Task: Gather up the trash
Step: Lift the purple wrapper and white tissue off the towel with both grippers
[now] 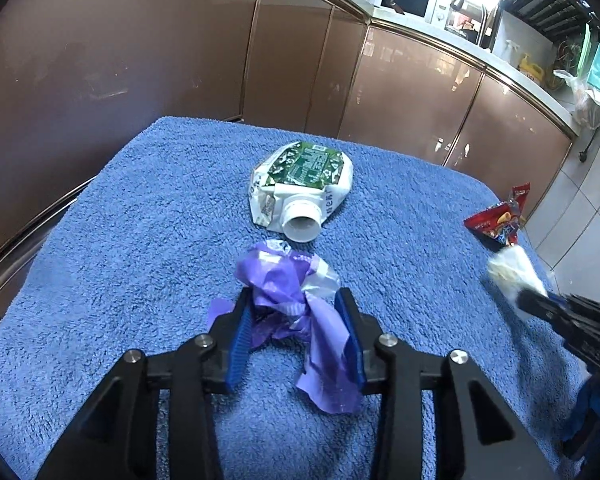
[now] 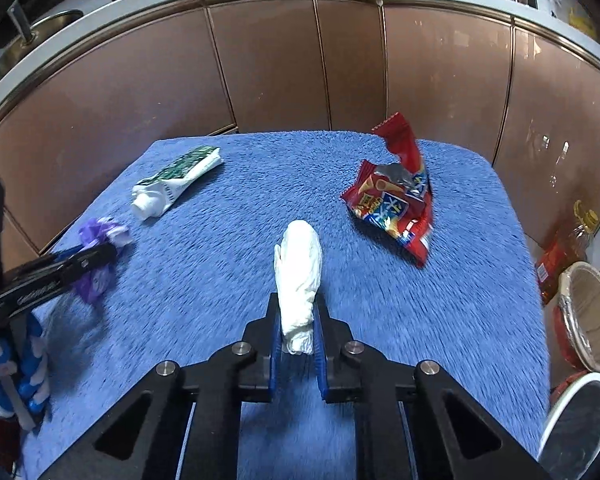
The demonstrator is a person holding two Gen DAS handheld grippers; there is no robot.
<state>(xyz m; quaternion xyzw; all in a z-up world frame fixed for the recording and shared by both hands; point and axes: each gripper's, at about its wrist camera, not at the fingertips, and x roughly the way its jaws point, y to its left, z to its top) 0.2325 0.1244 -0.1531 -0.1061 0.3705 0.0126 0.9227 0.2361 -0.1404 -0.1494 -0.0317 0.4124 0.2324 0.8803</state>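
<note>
Left wrist view: the left gripper [image 1: 296, 320] is seen closed around a crumpled purple plastic wrapper [image 1: 290, 292], with both blue pads pressed into its sides and a loose tail hanging below the jaws. The wrapper lies on, or just above, the blue towel [image 1: 120, 240] that covers the bench. Beyond it a flattened green-and-white carton [image 1: 300, 188] is left lying with its white spout turned toward the camera. At the right edge the right gripper [image 1: 520, 296] is seen, blurred, with a white wad at its tip, near a red snack packet [image 1: 496, 220].

Right wrist view: the right gripper [image 2: 298, 320] is pinched on the lower end of a crumpled white tissue [image 2: 298, 276], which stands up between the pads. The red snack packet [image 2: 396, 200] and the carton [image 2: 176, 184] are still uncollected on the towel. Beside the bench, on the floor at right, a basket [image 2: 588, 316] is visible; it is probably the bin, though its inside cannot be made out.

The pick-up step is judged to be in hand for both pieces. Next, both are to be lifted clear and carried to the bin without snagging the towel pile.
</note>
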